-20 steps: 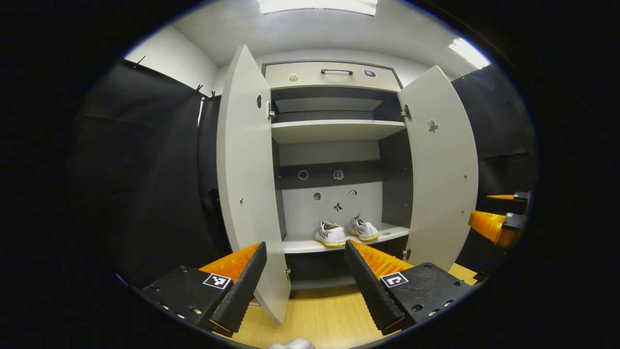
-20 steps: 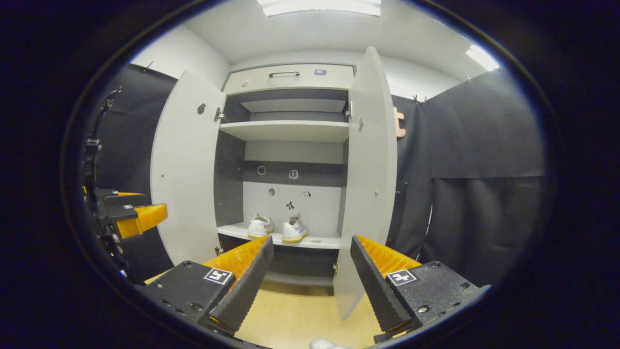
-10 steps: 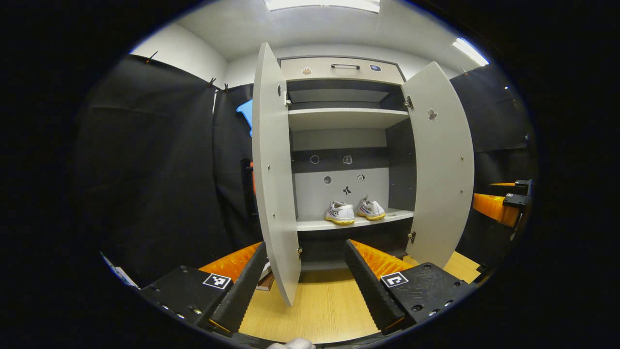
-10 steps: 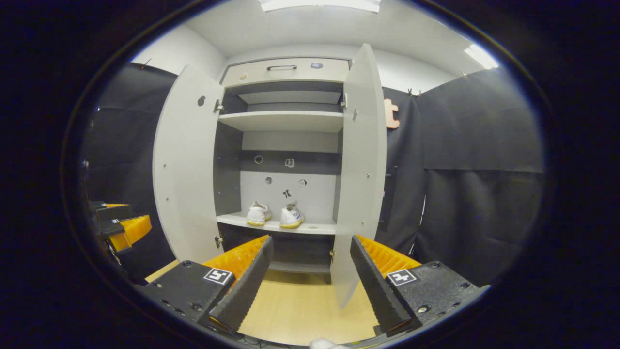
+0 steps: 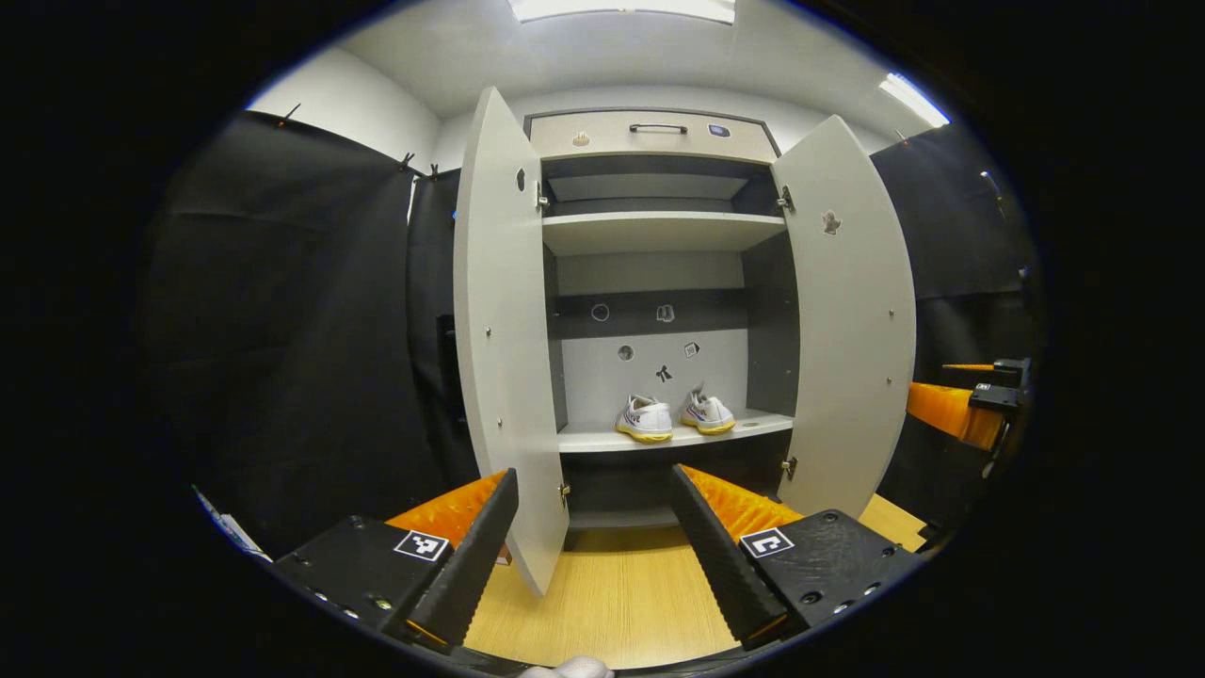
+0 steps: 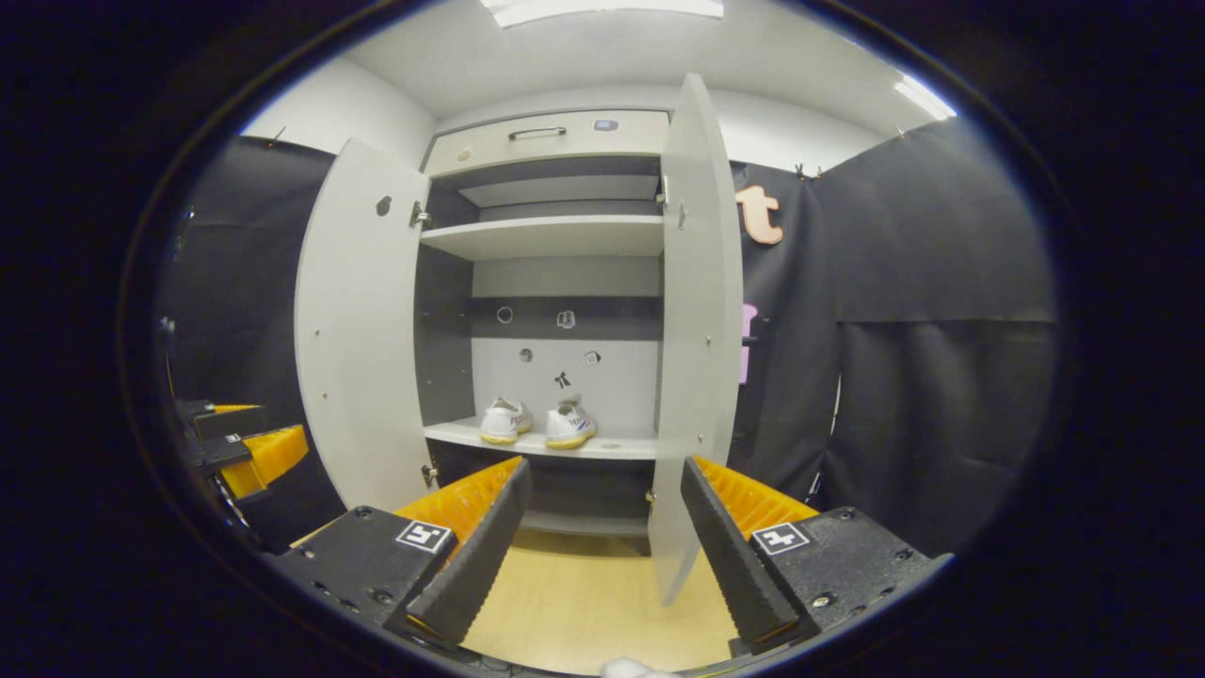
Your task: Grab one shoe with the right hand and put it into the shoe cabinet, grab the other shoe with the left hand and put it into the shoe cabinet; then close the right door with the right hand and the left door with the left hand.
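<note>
Two grippers are held before the shoe cabinet (image 5: pixel 650 141), both with fingers spread apart and nothing between them. In the left gripper view, the left gripper (image 5: pixel 595 546) sits low over the wooden floor (image 5: pixel 612 603), the lower edge of the left door (image 5: pixel 504 330) showing between its fingers. In the right gripper view, the right gripper (image 6: pixel 602 541) is likewise released, with the lower edge of the right door (image 6: pixel 697 330) showing between its fingers. Each gripper also appears at the margin of the other's view, well apart from the doors.

Both doors stand open, swung outward on their hinges; contact with either gripper cannot be confirmed.

Farther in, the two white sneakers with yellow soles rest side by side on the lower shelf (image 5: pixel 593 438): the left shoe (image 5: pixel 645 419) and the right shoe (image 5: pixel 708 412), just beside each other, toes facing outward. An upper shelf (image 5: pixel 659 231) is above. Small stickers (image 5: pixel 664 313) mark the back panel. A drawer with a dark handle (image 5: pixel 657 127) tops the cabinet.
</note>
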